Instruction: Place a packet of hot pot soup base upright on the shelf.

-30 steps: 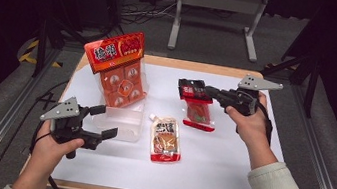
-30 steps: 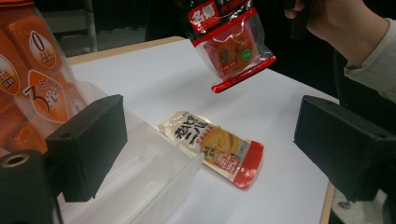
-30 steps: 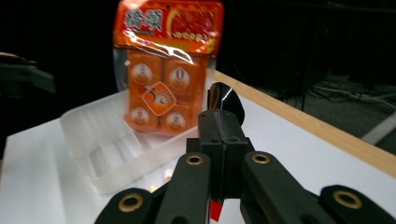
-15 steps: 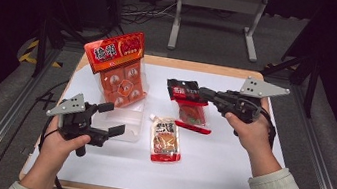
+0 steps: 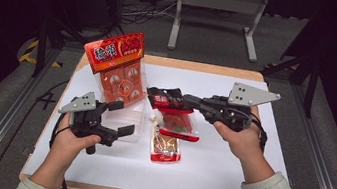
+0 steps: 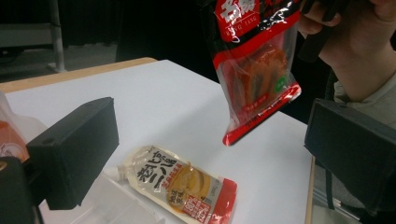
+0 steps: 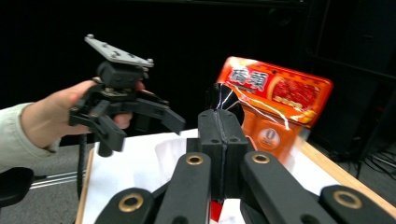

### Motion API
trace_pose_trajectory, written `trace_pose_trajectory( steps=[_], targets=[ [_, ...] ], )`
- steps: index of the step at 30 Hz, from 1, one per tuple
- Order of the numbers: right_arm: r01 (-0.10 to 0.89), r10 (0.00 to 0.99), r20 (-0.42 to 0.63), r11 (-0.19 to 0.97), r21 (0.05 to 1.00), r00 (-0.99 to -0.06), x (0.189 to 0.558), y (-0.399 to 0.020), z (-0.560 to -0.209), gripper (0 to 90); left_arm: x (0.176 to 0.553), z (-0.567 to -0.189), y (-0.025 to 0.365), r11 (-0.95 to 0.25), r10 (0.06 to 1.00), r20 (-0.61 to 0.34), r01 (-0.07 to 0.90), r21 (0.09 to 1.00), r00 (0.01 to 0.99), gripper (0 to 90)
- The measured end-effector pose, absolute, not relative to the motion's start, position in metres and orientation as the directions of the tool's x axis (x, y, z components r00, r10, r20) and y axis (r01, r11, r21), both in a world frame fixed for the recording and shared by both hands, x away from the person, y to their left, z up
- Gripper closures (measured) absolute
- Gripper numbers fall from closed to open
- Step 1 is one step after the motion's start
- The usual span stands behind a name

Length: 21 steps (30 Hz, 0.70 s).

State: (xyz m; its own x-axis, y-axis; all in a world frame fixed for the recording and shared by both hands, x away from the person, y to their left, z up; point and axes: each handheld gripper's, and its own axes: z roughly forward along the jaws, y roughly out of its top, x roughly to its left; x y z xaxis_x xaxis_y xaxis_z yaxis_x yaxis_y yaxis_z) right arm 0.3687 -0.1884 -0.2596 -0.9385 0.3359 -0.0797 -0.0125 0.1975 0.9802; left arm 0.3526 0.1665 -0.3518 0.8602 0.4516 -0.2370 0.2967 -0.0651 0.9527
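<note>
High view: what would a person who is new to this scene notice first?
First, the red and black snack pouch, lifted off the white table and hanging from the shut right gripper near the centre. Next, the tall orange snack pack standing in a clear plastic box at the left. In front of it is the left gripper, open and empty, its jaws just opened wider.

Glossy plastic red snack pouch [image 5: 172, 110]; matt white tabletop [image 5: 226, 169], wooden edge.
</note>
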Motion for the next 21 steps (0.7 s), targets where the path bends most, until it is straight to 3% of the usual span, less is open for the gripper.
trace_pose_trajectory(
  steps=[11,21],
  targets=[
    [-0.058,0.27,-0.102,0.168,0.984,-0.957,0.356,-0.171,-0.258,90.0,0.359,-0.351,0.144,0.006,0.381,-0.263,0.282,0.959,0.886,9.8],
    [-0.069,0.231,-0.106,0.162,0.984,-0.967,0.351,-0.16,-0.263,90.0,0.358,-0.355,0.129,-0.013,0.298,-0.241,0.256,0.967,0.924,17.9]
  ],
)
